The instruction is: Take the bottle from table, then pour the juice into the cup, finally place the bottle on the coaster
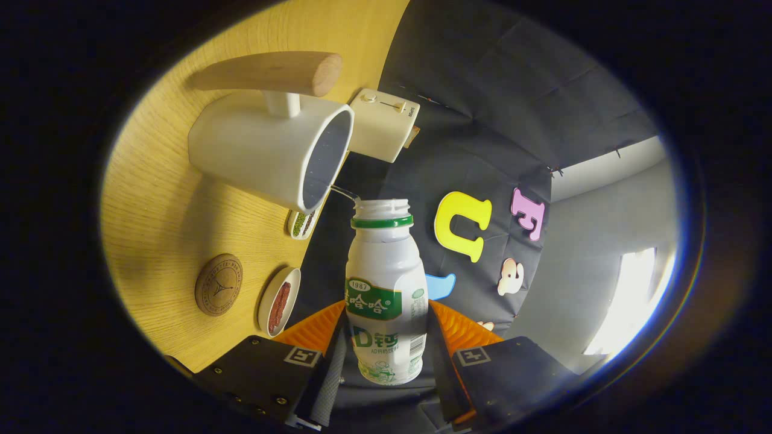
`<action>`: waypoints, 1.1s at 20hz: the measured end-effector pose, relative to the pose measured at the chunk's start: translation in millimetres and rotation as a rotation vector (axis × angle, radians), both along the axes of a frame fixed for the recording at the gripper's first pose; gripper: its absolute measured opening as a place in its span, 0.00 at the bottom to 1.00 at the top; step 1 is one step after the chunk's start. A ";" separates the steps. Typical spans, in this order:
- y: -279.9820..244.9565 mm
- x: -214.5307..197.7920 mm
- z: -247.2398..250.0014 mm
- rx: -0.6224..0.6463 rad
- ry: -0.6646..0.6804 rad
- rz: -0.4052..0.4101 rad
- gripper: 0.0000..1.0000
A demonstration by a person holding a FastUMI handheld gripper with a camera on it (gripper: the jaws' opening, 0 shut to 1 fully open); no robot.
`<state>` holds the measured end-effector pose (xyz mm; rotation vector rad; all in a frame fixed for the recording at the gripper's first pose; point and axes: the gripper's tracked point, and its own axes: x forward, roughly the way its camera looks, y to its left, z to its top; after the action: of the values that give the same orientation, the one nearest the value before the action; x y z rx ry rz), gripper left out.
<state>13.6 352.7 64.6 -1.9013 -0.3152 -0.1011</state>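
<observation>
My gripper is shut on a small white bottle with a green neck ring and a green label, held between the fingers. The whole view is rolled sideways, so the bottle lies tipped with its open mouth toward the cup. A thin clear stream runs from the bottle mouth into the white cup, which has a wooden handle and stands on the wooden table. A round brown coaster lies on the table near my fingers, beside the cup.
A white box with a knob and a slider stands just beyond the cup. Two small dishes sit at the table edge, one with green and dark grains, one with reddish grains. Black cloth wall behind.
</observation>
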 end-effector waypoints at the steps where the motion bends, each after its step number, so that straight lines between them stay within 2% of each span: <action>1: 0.0 0.1 0.0 -0.005 -0.003 0.001 0.67; 22: 29.5 -12.9 -0.3 -0.239 -0.123 0.055 0.66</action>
<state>0.7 382.2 64.3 -2.1258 -0.4808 -0.1493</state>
